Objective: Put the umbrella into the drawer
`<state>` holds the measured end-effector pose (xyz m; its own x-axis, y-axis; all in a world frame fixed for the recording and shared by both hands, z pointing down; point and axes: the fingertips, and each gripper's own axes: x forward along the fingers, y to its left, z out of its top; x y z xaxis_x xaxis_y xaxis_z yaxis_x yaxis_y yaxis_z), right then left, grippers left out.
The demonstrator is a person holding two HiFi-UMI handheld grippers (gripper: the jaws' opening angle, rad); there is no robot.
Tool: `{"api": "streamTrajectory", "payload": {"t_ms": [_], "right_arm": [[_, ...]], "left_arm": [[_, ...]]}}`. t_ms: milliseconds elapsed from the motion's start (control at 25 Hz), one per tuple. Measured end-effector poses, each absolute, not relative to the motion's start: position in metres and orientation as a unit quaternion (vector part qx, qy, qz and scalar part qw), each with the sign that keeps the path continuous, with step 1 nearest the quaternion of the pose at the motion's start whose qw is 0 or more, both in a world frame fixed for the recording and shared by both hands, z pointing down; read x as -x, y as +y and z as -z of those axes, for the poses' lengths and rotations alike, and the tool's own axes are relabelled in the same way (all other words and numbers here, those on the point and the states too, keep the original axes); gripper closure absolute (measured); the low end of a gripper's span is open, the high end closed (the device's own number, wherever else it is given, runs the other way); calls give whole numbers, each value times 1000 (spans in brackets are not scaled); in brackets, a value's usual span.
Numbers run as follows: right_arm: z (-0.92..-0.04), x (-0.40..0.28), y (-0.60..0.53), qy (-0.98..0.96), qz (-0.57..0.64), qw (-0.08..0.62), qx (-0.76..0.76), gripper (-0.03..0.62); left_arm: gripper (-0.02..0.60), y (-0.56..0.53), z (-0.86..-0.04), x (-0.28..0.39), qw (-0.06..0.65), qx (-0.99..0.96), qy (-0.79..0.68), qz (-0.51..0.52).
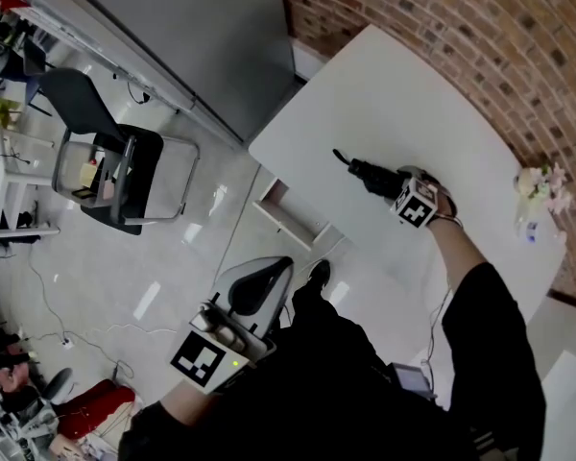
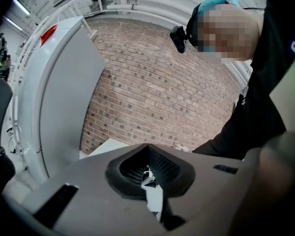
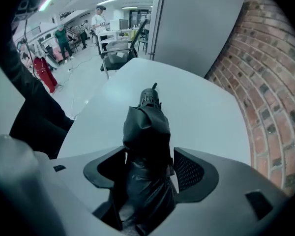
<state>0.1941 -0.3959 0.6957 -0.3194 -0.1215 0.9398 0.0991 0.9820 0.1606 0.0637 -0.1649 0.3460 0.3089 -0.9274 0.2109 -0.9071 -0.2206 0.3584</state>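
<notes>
Head view: folded black umbrella [image 1: 363,171] lies on the white table [image 1: 394,84], my right gripper [image 1: 389,185] over its near end. My left gripper [image 1: 259,286] is low, off the table.

Left gripper view: jaws together, nothing between them, brick wall [image 2: 152,92] ahead.

Right gripper view: 2 jaws wide, umbrella between them, right pad [image 3: 188,172] clear of it.

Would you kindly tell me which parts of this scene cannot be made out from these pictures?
Umbrella: its rear end, right gripper view, is hidden by the right gripper and cut off by the bottom edge.
Box under the table edge, head view: too small to tell whether it is the drawer.
Small objects at the table's far corner, head view: blurred.
Left gripper: its own view shows a white patch past the jaws, unidentifiable.
</notes>
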Motion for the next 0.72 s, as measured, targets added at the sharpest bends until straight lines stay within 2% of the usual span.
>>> {"api": "streamTrajectory", "payload": {"t_ms": [160, 400, 720], "right_arm": [[-716, -206, -394, -782, 23, 622, 27, 286], [-727, -208, -387, -764, -15, 644, 47, 287], [-725, -208, -386, -765, -2, 643, 29, 315]], "left_arm": [[584, -164, -350, -62, 215, -778, -590, 20], [584, -158, -353, -54, 220, -770, -599, 20], [584, -150, -351, -52, 215, -769, -601, 23]]}}
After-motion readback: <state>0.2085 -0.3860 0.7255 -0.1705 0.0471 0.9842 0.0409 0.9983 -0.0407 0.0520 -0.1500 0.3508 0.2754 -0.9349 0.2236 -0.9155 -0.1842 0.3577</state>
